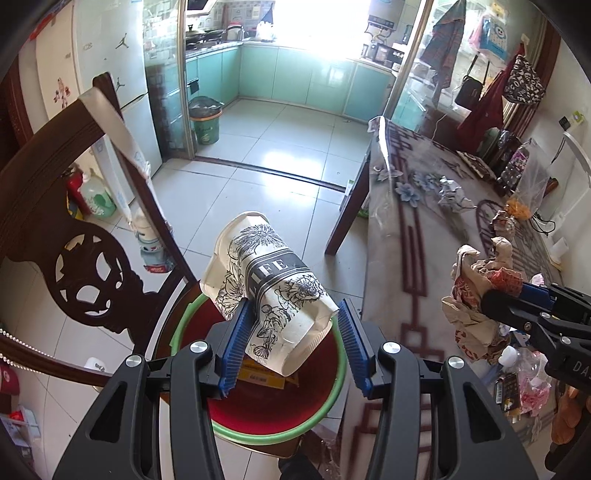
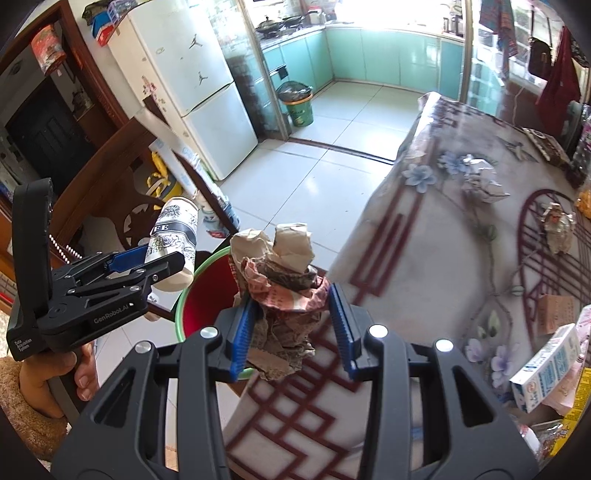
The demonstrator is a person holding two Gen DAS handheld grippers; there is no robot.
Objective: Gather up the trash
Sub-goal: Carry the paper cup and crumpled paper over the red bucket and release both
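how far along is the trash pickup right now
Done: the bin already holds some yellow packaging. In hand: the left gripper grips a crushed paper cup above the bin; the right gripper grips a paper wad near the bin's rim. Left: a foil wad and a wrapper on the table.

Daylight floods from my blown-out kitchen window (image 1: 317, 22) at twelve o'clock; the glossy white floor tiles (image 1: 280, 158) glare, and fisheye edges bend dark.

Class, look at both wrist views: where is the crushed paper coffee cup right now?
The paper coffee cup is clamped in the left gripper, held over the red bin with the green rim, beside the table edge; the right wrist view shows it at left.
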